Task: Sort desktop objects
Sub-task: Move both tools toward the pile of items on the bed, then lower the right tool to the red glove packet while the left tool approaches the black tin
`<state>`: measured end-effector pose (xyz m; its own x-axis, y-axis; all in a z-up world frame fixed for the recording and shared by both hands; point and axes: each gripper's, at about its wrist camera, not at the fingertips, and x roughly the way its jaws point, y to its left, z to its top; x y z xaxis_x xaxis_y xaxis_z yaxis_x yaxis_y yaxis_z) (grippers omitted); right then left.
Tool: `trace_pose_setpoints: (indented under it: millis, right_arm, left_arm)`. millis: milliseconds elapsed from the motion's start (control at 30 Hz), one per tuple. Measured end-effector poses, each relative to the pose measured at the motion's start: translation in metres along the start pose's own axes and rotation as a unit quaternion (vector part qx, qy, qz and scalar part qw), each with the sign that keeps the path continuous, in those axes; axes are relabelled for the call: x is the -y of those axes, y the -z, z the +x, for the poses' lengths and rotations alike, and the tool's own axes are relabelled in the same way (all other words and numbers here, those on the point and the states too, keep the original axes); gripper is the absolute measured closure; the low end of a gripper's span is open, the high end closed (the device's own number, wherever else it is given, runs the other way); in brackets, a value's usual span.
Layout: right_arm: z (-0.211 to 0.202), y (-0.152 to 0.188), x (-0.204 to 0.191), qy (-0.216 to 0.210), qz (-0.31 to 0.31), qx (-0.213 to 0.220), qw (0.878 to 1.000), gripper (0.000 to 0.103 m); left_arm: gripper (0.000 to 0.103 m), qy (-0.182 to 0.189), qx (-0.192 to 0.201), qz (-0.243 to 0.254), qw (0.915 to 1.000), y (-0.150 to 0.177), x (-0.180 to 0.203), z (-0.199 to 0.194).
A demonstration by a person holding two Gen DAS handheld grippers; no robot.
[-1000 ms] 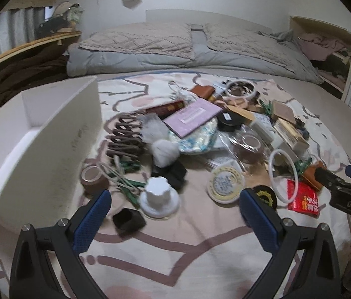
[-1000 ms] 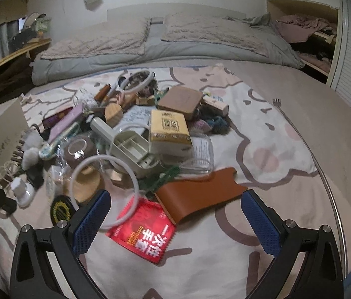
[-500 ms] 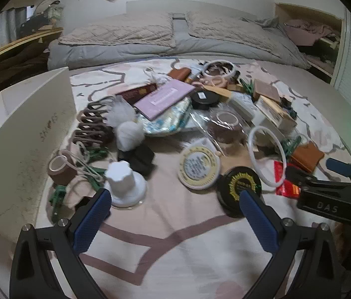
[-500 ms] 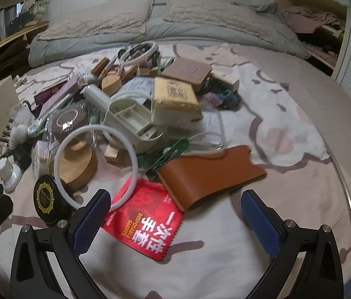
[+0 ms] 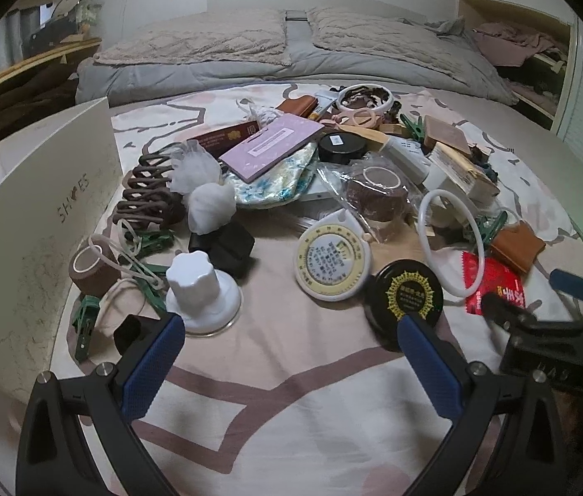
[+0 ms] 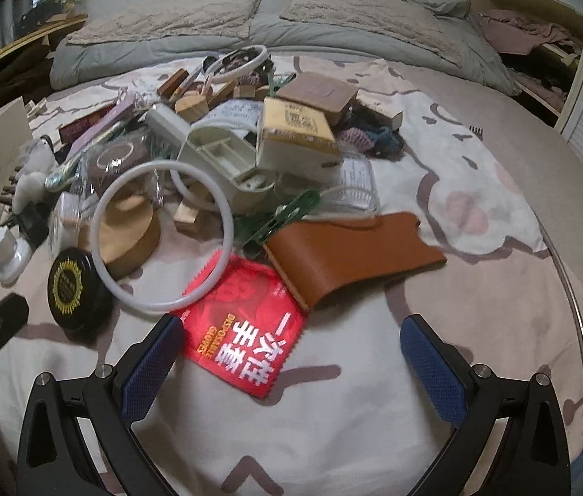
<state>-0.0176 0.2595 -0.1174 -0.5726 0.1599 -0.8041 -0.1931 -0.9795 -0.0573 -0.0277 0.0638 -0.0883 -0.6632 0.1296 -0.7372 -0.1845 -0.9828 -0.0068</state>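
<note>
A heap of small objects lies on a patterned bedspread. My left gripper point(image 5: 289, 337) is open and empty, low over the cloth; a white knob on a round base point(image 5: 200, 293) is just ahead of its left finger and a black tin with a gold emblem point(image 5: 409, 295) ahead of its right finger. A round cream tape measure point(image 5: 333, 262) lies between them, farther off. My right gripper point(image 6: 291, 337) is open and empty, hovering over a red glove packet point(image 6: 246, 343). A brown leather pouch point(image 6: 349, 256) and a white ring point(image 6: 163, 235) lie just beyond it.
A white shoe box point(image 5: 31, 223) stands open at the left edge. Farther back lie a purple card point(image 5: 275, 146), brown hair clips point(image 5: 146, 194), green pegs point(image 5: 149, 244), a tape roll point(image 5: 93, 268) and a yellow box point(image 6: 297, 128). Grey pillows point(image 5: 374, 39) are behind.
Both grippers have moved forward and down toward the pile; the objects look closer. The right gripper now hangs over the red packet. Both stayed open.
</note>
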Motion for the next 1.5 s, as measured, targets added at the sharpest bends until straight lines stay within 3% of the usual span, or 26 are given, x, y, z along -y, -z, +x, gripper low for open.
trace_pose_setpoints:
  millis: [400,1033,1500]
  right_arm:
    - [0.015,-0.006,-0.021,0.000,-0.017,-0.004,1.000,0.000]
    - [0.013,-0.002,0.029,0.037,0.043,-0.025,0.998,0.000]
    - [0.025,0.000,0.033,0.018,0.033,-0.039,0.999,0.000]
  left_arm:
    - [0.000,0.007,0.003,-0.002,1.0000,-0.001,0.000,-0.002]
    - [0.000,0.066,-0.026,0.011,0.9974,-0.001,0.033,0.015]
    - [0.000,0.041,-0.050,0.023,0.9977,0.002,0.045,0.044]
